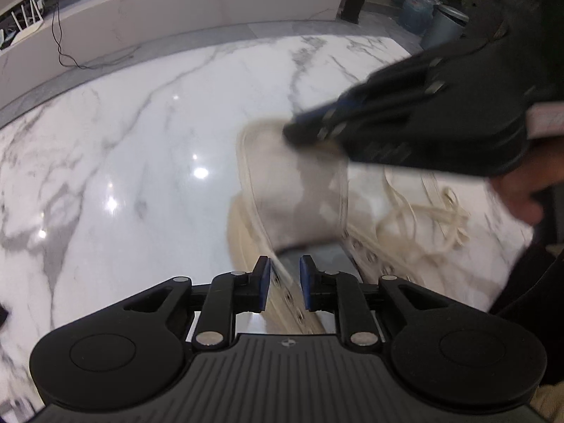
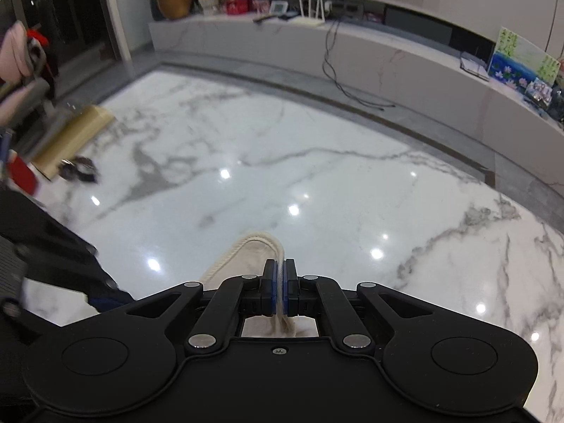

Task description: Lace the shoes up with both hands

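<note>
A cream shoe (image 1: pixel 246 243) lies on the white marble surface (image 1: pixel 141 162), blurred by motion. Its pale tongue (image 1: pixel 299 194) is pulled up, and my right gripper (image 1: pixel 294 130) comes in from the upper right, shut on the tongue's top edge. In the right wrist view the same gripper (image 2: pixel 280 264) pinches the tongue's corded rim (image 2: pixel 257 238) between its blue pads. My left gripper (image 1: pixel 285 280) sits low over the shoe, open, with the left eyelet row (image 1: pixel 290 298) running between its fingers. Loose cream laces (image 1: pixel 423 218) lie in a tangle to the shoe's right.
A hand (image 1: pixel 521 197) holds the right gripper. A low marble cabinet (image 2: pixel 352 56) with a trailing black cable (image 2: pixel 338 70) lines the far side. A cardboard box (image 2: pixel 70 137) and a small dark object (image 2: pixel 79 171) lie at the left; a potted plant (image 1: pixel 354 7) and bin (image 1: pixel 444 24) stand beyond.
</note>
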A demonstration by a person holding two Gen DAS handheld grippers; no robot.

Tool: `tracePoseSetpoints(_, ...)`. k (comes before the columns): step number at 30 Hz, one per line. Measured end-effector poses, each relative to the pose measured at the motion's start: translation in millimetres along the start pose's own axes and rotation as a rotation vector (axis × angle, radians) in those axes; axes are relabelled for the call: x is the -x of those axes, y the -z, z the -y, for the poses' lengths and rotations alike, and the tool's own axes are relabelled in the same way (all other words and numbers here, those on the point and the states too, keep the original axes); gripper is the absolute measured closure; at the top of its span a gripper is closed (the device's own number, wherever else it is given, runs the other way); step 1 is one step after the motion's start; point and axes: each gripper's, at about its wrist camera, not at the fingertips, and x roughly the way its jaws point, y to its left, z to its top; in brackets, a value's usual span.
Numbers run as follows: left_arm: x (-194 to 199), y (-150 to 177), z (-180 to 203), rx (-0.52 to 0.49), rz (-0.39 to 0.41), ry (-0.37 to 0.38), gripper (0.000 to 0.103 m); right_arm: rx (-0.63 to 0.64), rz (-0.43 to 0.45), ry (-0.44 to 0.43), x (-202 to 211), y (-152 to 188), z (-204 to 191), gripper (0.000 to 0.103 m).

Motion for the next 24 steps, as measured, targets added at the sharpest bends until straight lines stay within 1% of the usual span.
tracePoseSetpoints(4,6.0,14.7,3.5,0.010,-0.025,-0.009,0.087,-0.018,0.011,-0.050,23.2,7.9,-8.6,0.101)
tracePoseSetpoints(8,12.6,23.1,3.2,0.025,-0.024,-0.028,0.087,-0.047,-0.010,-0.156,42.2,25.0,-25.4,0.101)
tracePoseSetpoints(9,14.3,25.2,3.1,0.029,-0.024,-0.032,0.086,-0.047,-0.020,-0.167,43.8,29.1,-29.7,0.101)
tracePoseSetpoints(11,17.6,29.4,3.0,0.037,-0.023,-0.041,0.085,-0.040,-0.049,-0.176,44.6,41.0,-41.4,0.101)
tracePoseSetpoints(15,28.3,32.7,5.7,0.040,-0.003,-0.052,0.084,-0.027,-0.105,-0.184,36.2,59.4,-55.6,0.101)
tracePoseSetpoints(19,38.5,30.2,10.9,0.039,0.038,-0.058,0.084,-0.013,-0.163,-0.182,21.4,76.0,-64.5,0.100)
tracePoseSetpoints(24,41.9,28.0,11.3,0.083,0.082,-0.025,0.084,0.040,-0.222,-0.144,3.9,93.5,-71.3,0.100)
